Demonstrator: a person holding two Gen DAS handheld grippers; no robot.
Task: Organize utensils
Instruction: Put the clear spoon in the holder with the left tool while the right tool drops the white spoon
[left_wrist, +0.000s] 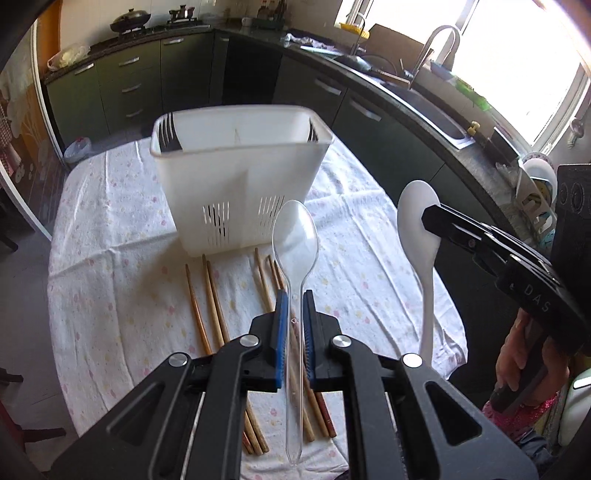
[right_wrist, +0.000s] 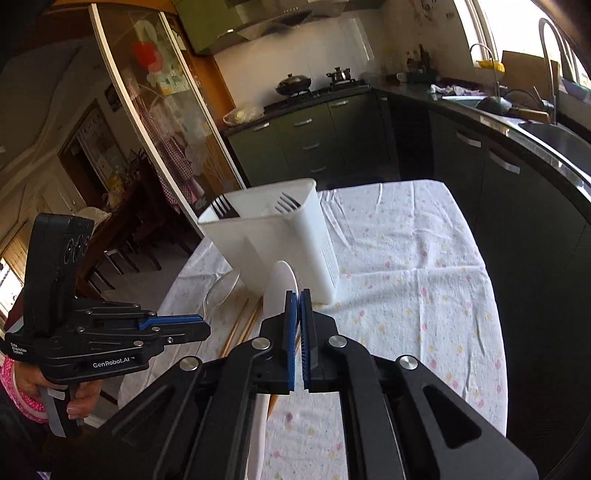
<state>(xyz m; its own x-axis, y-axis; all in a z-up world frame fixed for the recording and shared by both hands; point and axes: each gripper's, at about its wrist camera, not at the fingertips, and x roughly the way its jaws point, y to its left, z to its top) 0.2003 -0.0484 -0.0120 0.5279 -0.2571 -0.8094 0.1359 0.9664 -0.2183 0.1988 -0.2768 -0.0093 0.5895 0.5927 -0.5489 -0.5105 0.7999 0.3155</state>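
The white utensil caddy (left_wrist: 236, 177) stands upright on the table covered with a flowered cloth (left_wrist: 369, 251), and we see it has slotted vents low on its walls. Inside it we find black forks (left_wrist: 168, 134) leaning at the left end, tines up, and more dark tines (left_wrist: 313, 132) at the right end; a thin divider splits the inside. In front of the caddy, wooden chopsticks (left_wrist: 207, 295) lie loose on the cloth.

Our left gripper (left_wrist: 294, 314) is closed on the handle of a clear plastic spoon (left_wrist: 295, 240), which points bowl-up toward the caddy, above the chopsticks. Our right gripper (right_wrist: 297, 321) has its blue pads pressed nearly together on a white spoon (right_wrist: 279, 291), held edge-on just beside the near corner of the caddy. In the left view this white spoon (left_wrist: 419, 221) stands to the right of the clear one, apart from it.

On the left tool body we read "GenRobot.AI" (right_wrist: 115, 364), and on the right one the letters "DAS" (left_wrist: 537, 298).
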